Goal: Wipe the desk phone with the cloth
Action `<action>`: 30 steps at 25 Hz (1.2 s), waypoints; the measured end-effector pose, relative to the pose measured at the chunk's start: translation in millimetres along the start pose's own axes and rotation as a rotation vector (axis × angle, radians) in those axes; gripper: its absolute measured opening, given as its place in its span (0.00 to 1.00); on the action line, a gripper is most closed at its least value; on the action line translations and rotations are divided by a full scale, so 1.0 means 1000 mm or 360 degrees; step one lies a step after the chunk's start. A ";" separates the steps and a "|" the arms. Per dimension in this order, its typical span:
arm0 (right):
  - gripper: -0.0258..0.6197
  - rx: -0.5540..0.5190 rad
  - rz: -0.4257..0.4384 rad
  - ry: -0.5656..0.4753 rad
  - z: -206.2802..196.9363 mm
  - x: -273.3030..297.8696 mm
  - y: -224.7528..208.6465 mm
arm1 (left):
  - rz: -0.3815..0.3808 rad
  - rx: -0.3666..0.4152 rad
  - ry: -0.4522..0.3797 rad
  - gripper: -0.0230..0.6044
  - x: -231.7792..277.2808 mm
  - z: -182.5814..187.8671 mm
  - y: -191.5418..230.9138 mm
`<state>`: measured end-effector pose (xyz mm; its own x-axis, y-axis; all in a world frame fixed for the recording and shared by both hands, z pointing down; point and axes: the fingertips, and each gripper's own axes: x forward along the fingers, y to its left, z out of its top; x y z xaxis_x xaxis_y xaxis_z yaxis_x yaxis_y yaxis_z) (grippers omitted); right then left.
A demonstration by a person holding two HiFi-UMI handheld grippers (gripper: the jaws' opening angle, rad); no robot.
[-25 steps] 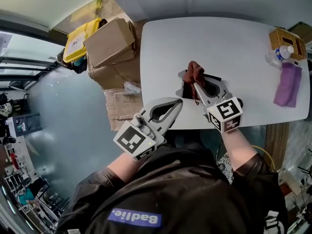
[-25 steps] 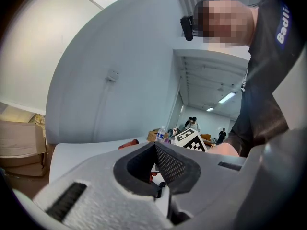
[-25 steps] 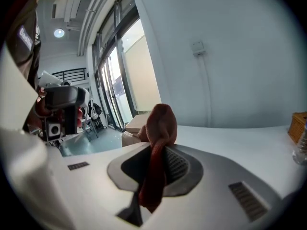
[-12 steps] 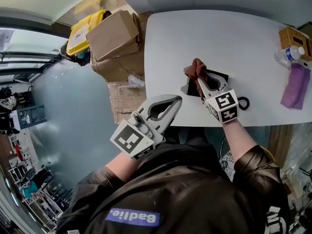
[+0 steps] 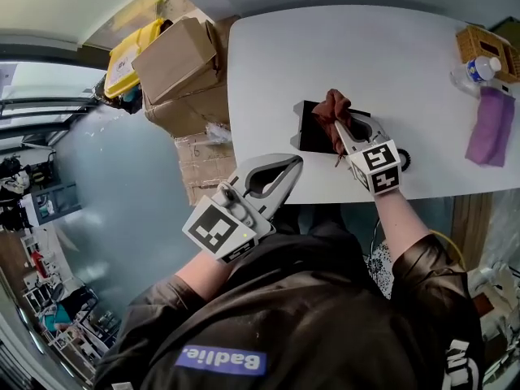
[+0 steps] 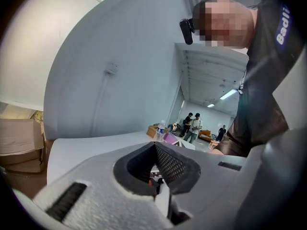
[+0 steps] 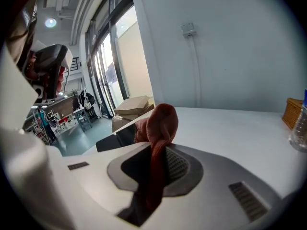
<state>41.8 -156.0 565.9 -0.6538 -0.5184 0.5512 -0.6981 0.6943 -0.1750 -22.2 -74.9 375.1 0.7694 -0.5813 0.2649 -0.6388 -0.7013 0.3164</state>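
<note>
Cloth [image 5: 331,106] is rust-brown, soft and limp, so my right gripper [image 5: 338,130] is clamped on its middle, with the bunched end sitting on the black desk phone [image 5: 311,128] near the white table's [image 5: 374,47] front edge. Phone looks light and could slide under wiping pressure. Left gripper [image 5: 286,169] is closed on nothing, just off that same edge.

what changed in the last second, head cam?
The right gripper, shut on the brown cloth, has dragged it to the right across the desk phone, baring more of the phone's dark left part. Nothing was taken hold of or let go. The left gripper stays shut and empty off the near edge of the table.
</note>
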 end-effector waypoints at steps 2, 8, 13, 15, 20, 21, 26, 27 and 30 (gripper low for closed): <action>0.15 0.0015 -0.0034 0.0014 -0.007 -0.004 -0.009 | -0.0012 0.0032 0.0002 0.05 0.003 -0.003 -0.002; 0.15 0.0061 -0.0155 0.0099 -0.036 -0.023 -0.043 | -0.0056 0.0040 0.0023 0.05 0.015 -0.006 -0.014; 0.15 0.0101 -0.0246 0.0158 -0.057 -0.040 -0.062 | -0.0097 0.0050 0.0036 0.05 0.019 -0.008 -0.025; 0.15 0.0118 -0.0277 0.0170 -0.064 -0.044 -0.067 | -0.0107 0.0053 0.0040 0.05 0.020 -0.010 -0.028; 0.15 0.0162 -0.0323 0.0140 -0.062 -0.056 -0.070 | -0.0137 0.0064 0.0029 0.05 0.018 -0.012 -0.035; 0.15 0.0161 -0.0318 0.0117 -0.057 -0.058 -0.067 | -0.0139 0.0067 0.0026 0.05 0.016 -0.011 -0.036; 0.15 0.0135 -0.0253 0.0019 -0.021 -0.064 -0.036 | -0.0131 0.0091 -0.0006 0.05 0.001 -0.002 -0.036; 0.15 0.0126 -0.0229 0.0005 -0.014 -0.064 -0.027 | -0.0128 0.0096 -0.0014 0.05 -0.003 0.000 -0.036; 0.15 0.0082 -0.0145 -0.0027 0.006 -0.060 0.003 | -0.0113 0.0104 -0.0040 0.05 -0.015 0.006 -0.034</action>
<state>76.8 -125.7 527.2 -0.5913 -0.5868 0.5532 -0.7687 0.6175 -0.1667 -12.1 -45.1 355.0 0.8132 -0.5387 0.2205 -0.5816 -0.7663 0.2730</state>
